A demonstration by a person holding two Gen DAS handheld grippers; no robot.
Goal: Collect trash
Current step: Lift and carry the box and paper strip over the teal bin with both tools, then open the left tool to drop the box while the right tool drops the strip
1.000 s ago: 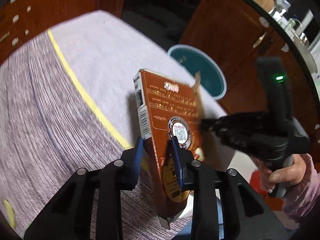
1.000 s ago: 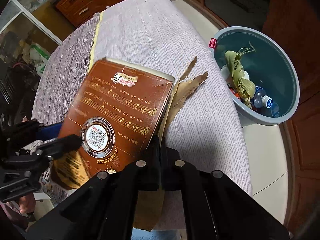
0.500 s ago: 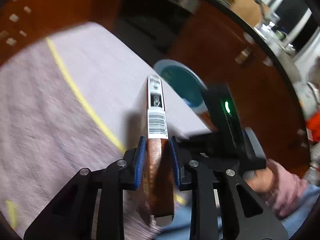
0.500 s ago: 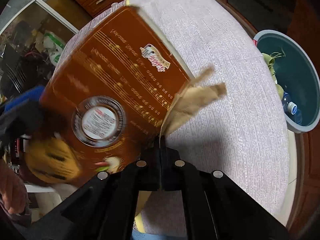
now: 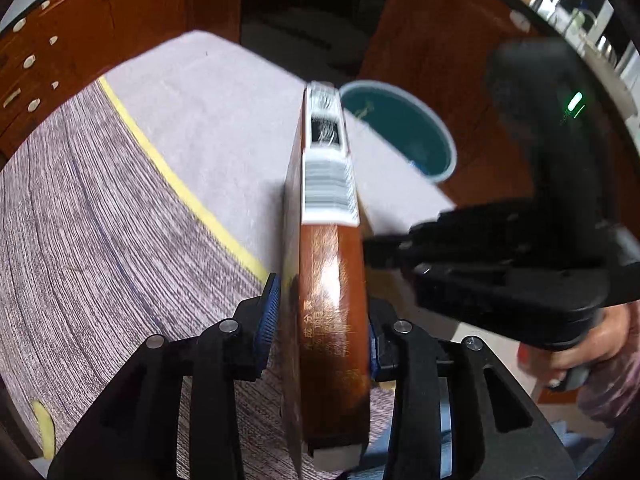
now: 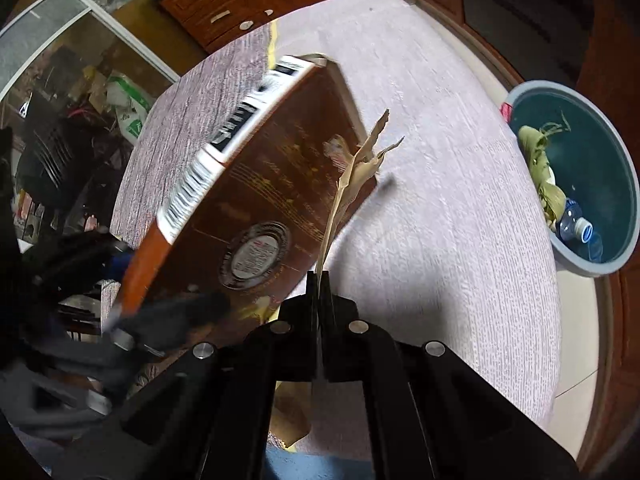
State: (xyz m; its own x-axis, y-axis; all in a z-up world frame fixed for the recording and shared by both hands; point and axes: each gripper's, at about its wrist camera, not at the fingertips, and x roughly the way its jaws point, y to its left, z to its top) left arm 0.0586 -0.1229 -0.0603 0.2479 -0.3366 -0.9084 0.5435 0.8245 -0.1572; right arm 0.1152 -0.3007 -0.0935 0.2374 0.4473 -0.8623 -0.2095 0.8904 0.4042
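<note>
Left gripper (image 5: pixel 320 320) clamps a brown box (image 5: pixel 332 300) bearing a barcode; right gripper (image 6: pixel 319 280) pinches a dry leaf (image 6: pixel 356 176). Teal bin (image 6: pixel 576 268) holds leaves and 1 plastic bottle (image 6: pixel 576 228).

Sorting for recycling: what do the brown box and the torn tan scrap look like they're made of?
Brown box: looks like glossy coated cardboard; sheen on its side, printed barcode label. Torn tan scrap: seems thin, matte kraft paper or a dried leaf; ragged, curled edges. Cannot tell which.

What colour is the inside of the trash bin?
Dark teal, with a grey rim; the bin shows best in the right wrist view.
</note>
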